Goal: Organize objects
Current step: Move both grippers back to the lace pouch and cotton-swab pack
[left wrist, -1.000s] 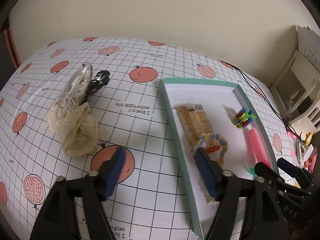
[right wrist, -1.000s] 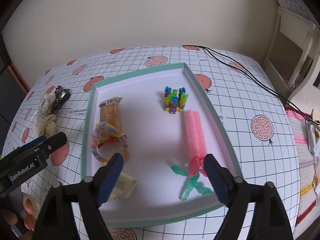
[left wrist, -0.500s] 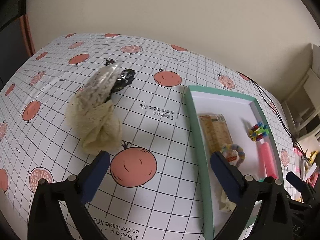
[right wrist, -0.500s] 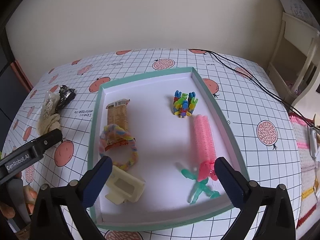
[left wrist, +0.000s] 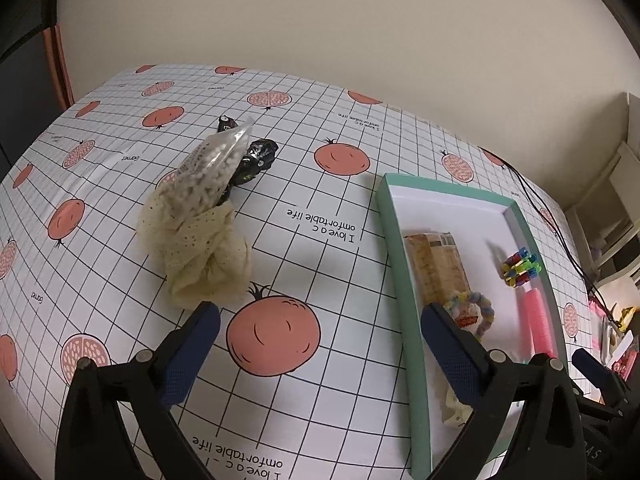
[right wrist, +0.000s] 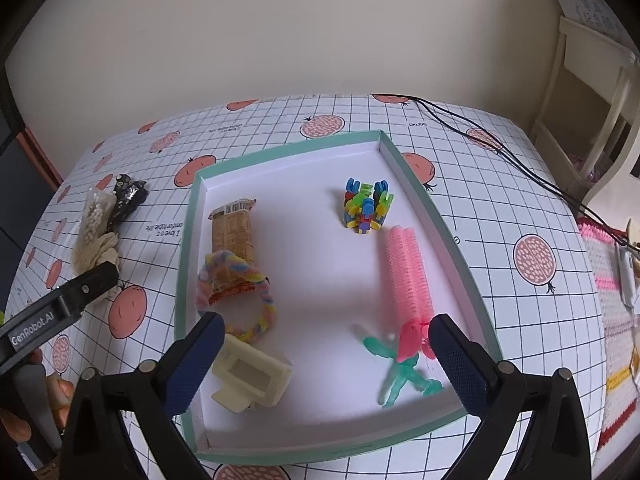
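Everything is placed against the teal-rimmed tray (right wrist: 444, 216) on the pomegranate-print tablecloth (left wrist: 304, 184). Well to the tray's left lie three things touching in a small heap: a clear bag of white beads (left wrist: 208, 172), a black foil-wrapped item (left wrist: 256, 158) just behind it, and a cream lace cloth (left wrist: 200, 252) at the near end; my left gripper (left wrist: 316, 332) hangs over the cloth-covered table just nearer than that heap, its jaws spread wide and holding nothing, the right finger over the tray's left rim. Inside the tray, along its left wall, a brown snack bar (right wrist: 232, 232) lies lengthwise with a pastel braided ring (right wrist: 236, 296) overlapping its near end, and a cream plastic clip (right wrist: 252, 380) sits at the near-left corner; toward the far right stands a cluster of coloured plastic pieces (right wrist: 366, 206); along the right wall lies a pink hair roller (right wrist: 408, 276), touching a green and pink figure (right wrist: 404, 372) at the near right. My right gripper (right wrist: 324, 340) hovers over the tray's near end, jaws wide apart and empty.
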### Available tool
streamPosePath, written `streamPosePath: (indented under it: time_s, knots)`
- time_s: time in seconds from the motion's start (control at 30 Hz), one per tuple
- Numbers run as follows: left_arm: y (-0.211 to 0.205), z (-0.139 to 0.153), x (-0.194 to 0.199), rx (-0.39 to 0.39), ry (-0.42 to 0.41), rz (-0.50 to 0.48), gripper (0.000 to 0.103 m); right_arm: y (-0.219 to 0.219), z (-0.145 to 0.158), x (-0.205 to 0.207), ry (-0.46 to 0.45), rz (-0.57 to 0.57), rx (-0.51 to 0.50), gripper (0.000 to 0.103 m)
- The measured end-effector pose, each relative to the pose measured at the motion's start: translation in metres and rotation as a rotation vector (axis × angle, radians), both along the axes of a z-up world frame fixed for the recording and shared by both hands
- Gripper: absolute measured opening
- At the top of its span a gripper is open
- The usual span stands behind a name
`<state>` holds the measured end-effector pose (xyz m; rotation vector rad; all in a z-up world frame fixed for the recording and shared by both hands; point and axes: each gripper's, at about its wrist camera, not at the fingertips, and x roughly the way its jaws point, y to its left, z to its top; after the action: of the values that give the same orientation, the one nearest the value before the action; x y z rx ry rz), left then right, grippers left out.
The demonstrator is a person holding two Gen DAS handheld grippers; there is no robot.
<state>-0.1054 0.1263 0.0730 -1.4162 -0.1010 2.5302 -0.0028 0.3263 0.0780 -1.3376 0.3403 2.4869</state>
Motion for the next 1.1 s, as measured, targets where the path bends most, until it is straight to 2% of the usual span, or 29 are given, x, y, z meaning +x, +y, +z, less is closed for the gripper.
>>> streamPosePath:
  time_s: [0.17, 0.4, 0.8, 0.87, 1.1]
  knots:
    - [0.0, 0.001, -0.001, -0.008, -0.004, -0.017, 0.1, -0.002, 0.0, -0.002, 0.001, -0.001, -0.007, 0.103]
    - [-0.02, 0.007, -0.01, 0.012, 0.009, 0.012, 0.1, -0.011, 0.005, -0.007, 0.03, -0.01, -0.016, 0.103]
    - [-0.084, 0.01, -0.034, 0.06, 0.027, 0.134, 0.1, -0.045, 0.022, -0.028, 0.165, 0.027, -0.032, 0.103]
    - [-0.096, 0.008, -0.035, 0.075, 0.024, 0.155, 0.1, -0.055, 0.021, -0.035, 0.185, 0.049, -0.051, 0.103]
    - [-0.125, 0.005, -0.044, 0.07, 0.037, 0.198, 0.1, -0.094, 0.009, -0.06, 0.16, 0.156, -0.029, 0.103]
